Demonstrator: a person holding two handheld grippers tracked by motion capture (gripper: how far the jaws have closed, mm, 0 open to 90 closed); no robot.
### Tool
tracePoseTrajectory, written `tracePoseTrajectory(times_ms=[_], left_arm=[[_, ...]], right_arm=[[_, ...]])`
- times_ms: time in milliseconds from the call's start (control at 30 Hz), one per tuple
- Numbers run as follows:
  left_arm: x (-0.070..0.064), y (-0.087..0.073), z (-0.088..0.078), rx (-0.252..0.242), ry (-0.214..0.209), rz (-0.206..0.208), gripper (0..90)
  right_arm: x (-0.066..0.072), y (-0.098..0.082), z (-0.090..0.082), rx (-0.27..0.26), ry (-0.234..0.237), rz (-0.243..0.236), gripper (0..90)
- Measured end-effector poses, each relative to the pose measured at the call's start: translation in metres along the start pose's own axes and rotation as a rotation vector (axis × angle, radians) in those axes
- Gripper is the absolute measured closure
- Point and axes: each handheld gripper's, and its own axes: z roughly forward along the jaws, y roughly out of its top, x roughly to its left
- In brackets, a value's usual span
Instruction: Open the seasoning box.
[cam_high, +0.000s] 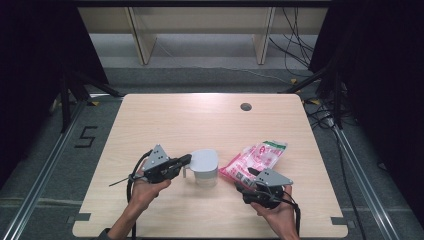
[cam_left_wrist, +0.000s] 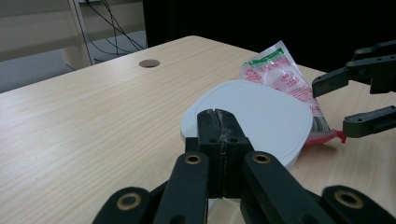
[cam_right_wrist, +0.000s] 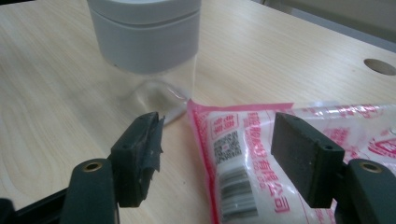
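The left gripper (cam_high: 186, 160) was clenched at the jar (cam_high: 205, 167); the right gripper (cam_right_wrist: 217, 156), jaws released, straddled the pouch (cam_right_wrist: 289, 154), requiring closure.

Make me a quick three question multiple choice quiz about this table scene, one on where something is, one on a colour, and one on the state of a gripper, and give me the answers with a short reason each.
1. Where does the pink and white printed plastic packet lie on the light wooden table?
A. To the right of the clear jar with the white lid
B. On top of the jar's lid
C. At the far left edge

2. What colour is the jar's lid?
A. Red
B. White
C. Black

3. How do the jaws of the right gripper stand?
A. Shut on the jar
B. Shut with nothing between them
C. Apart, over the end of the packet

Answers: 1 A, the high view shows the packet just right of the jar. 2 B, the lid shows white in the left gripper view. 3 C, the right gripper view shows a gap between the pads above the packet.
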Motion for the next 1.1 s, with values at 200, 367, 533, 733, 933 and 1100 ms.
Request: tracePoseTrajectory(times_ms=[200,367,533,733,933,1100], left_arm=[[0.0,-0.001,0.0,-0.004,-0.001,-0.003,89.0],[0.001,-0.001,0.0,-0.004,-0.002,-0.005,89.0],[0.0,-0.001,0.0,-0.006,-0.001,-0.005,89.0],[0.0,-0.001,0.0,-0.008,-0.002,-0.004,89.0],[0.001,-0.001,-0.001,-0.005,-0.002,-0.002,89.0],[0.0,-0.001,0.0,-0.011,-0.005,-0.003,89.0]], right_arm=[[-0.001,0.008,0.005,-0.026,0.036,0.018,45.6],[-0.003,0.011,0.007,-0.033,0.034,0.026,53.5],[-0.004,0.02,0.012,-0.055,0.049,0.003,70.1],[-0.003,0.025,0.018,-0.066,0.055,-0.001,78.9],[-0.004,0.032,0.025,-0.076,0.063,-0.011,83.5],[-0.003,0.033,0.029,-0.056,0.088,-0.023,88.2]])
